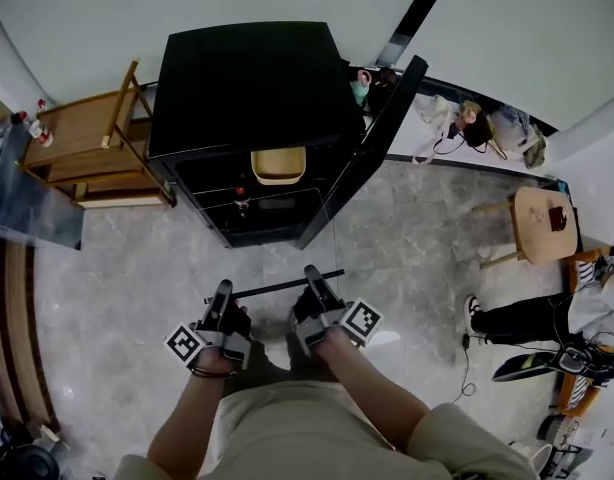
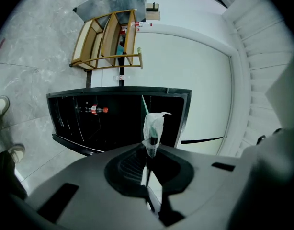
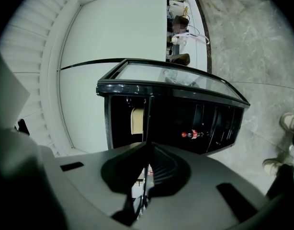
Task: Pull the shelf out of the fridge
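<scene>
The glass shelf (image 1: 272, 289) hangs level in the air in front of the black fridge (image 1: 252, 88), fully outside it. Its dark front trim runs between my two grippers. My left gripper (image 1: 223, 290) is shut on the trim's left end; in the left gripper view the shelf edge (image 2: 152, 128) carries a scrap of clear plastic wrap just past the jaws (image 2: 151, 150). My right gripper (image 1: 313, 273) is shut on the right end, and the shelf (image 3: 147, 123) shows there as a thin dark line. The fridge door (image 1: 372, 148) stands open to the right.
Inside the fridge sit a cream container (image 1: 278, 165) and a cola bottle (image 1: 241, 200). A wooden rack (image 1: 87, 138) stands left of the fridge. At right are a round wooden stool (image 1: 542, 223), a person's legs (image 1: 517, 318) and bags (image 1: 477, 123) by the wall.
</scene>
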Available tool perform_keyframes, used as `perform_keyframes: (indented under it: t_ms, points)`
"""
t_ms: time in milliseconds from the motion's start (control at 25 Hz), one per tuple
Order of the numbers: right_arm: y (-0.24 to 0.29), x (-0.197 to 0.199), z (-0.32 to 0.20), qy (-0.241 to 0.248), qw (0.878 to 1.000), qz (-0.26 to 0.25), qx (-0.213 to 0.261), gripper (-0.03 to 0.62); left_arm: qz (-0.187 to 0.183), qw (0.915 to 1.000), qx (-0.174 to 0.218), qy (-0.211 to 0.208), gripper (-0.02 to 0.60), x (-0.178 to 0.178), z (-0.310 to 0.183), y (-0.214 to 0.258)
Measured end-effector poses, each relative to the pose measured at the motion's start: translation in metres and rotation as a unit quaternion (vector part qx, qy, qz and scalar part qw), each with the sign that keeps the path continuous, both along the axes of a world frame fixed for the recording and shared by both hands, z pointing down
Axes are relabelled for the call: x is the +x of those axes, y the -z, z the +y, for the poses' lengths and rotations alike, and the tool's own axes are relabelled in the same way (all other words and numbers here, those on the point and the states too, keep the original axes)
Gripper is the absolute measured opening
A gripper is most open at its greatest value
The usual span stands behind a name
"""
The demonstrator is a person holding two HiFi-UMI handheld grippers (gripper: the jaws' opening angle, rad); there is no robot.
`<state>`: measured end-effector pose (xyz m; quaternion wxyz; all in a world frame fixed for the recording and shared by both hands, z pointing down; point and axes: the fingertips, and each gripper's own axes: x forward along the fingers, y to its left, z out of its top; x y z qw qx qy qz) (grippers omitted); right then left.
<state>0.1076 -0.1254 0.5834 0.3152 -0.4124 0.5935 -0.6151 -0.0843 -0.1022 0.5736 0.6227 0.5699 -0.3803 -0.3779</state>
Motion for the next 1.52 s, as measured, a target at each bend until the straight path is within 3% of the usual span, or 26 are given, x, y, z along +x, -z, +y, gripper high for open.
perform_keyframes:
  t_ms: [320, 600, 880, 1200, 1520]
  points:
    - [0.069, -0.011, 0.003, 0.036, 0.999, -0.014, 0.031, 0.006, -0.006, 0.9997, 0.026, -0.001, 0.012, -0.008, 0.003, 0.072]
    - [0.130, -0.022, 0.011, 0.054, 0.996, -0.028, 0.073, 0.006, -0.013, 0.9965, 0.080, -0.018, 0.012, -0.015, 0.007, 0.139]
    - [0.189, -0.028, 0.010, 0.063, 0.991, -0.034, 0.117, 0.006, -0.005, 0.9933, 0.116, -0.004, 0.012, -0.022, 0.009, 0.192]
    - [0.246, -0.014, -0.017, 0.034, 0.984, -0.050, 0.169, 0.006, -0.002, 0.9843, 0.176, 0.004, 0.014, -0.010, -0.019, 0.254]
    - [0.313, -0.015, -0.042, 0.022, 0.972, -0.049, 0.230, 0.006, -0.004, 0.9697, 0.244, 0.000, 0.014, -0.010, -0.046, 0.318]
